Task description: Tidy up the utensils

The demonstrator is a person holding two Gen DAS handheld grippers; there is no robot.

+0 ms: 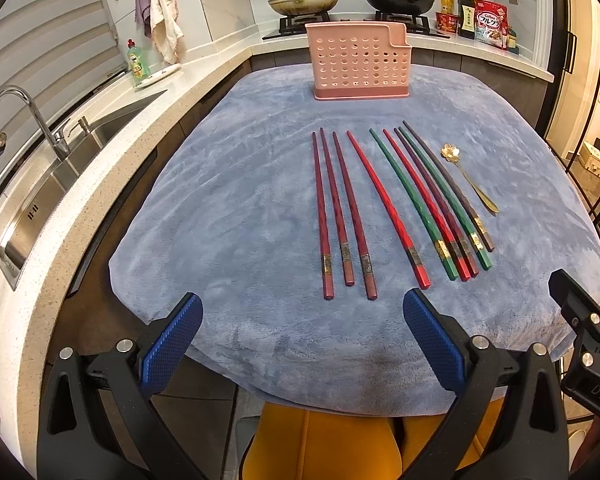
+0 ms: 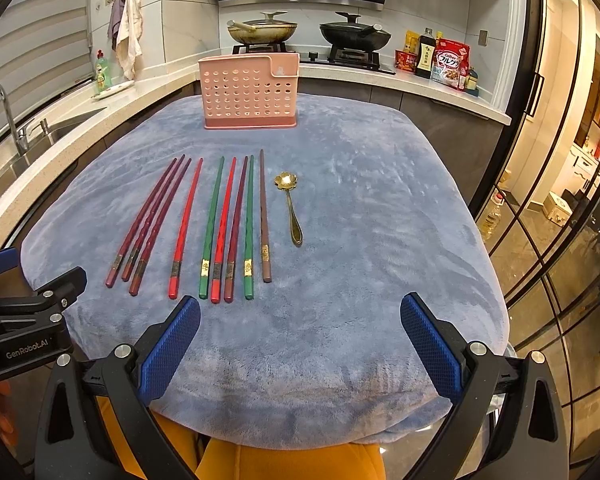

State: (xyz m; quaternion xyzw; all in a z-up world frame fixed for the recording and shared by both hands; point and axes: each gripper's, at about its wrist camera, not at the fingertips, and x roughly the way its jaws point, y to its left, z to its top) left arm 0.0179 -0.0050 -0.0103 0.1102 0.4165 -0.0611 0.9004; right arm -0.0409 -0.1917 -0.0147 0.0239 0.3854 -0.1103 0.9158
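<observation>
Several chopsticks [image 1: 396, 204] [image 2: 216, 224] in dark red, bright red, green and brown lie side by side on a blue-grey cloth [image 1: 240, 208] [image 2: 360, 220], thick ends toward me. A small gold spoon [image 1: 466, 176] [image 2: 291, 208] with a flower-shaped bowl lies just right of them. A pink perforated utensil holder [image 1: 358, 64] [image 2: 249, 92] stands upright at the cloth's far side. My left gripper [image 1: 302, 320] hovers open at the near edge, empty. My right gripper [image 2: 300, 322] is likewise open and empty, to the right of the left one.
A steel sink [image 1: 56, 184] with a tap [image 1: 18, 116] runs along the counter at left. Behind the holder sits a stove with two lidded pans [image 1: 304, 0] [image 2: 354, 32], then bottles and a cereal bag [image 1: 490, 22]. Glass doors [image 2: 560, 220] stand at right.
</observation>
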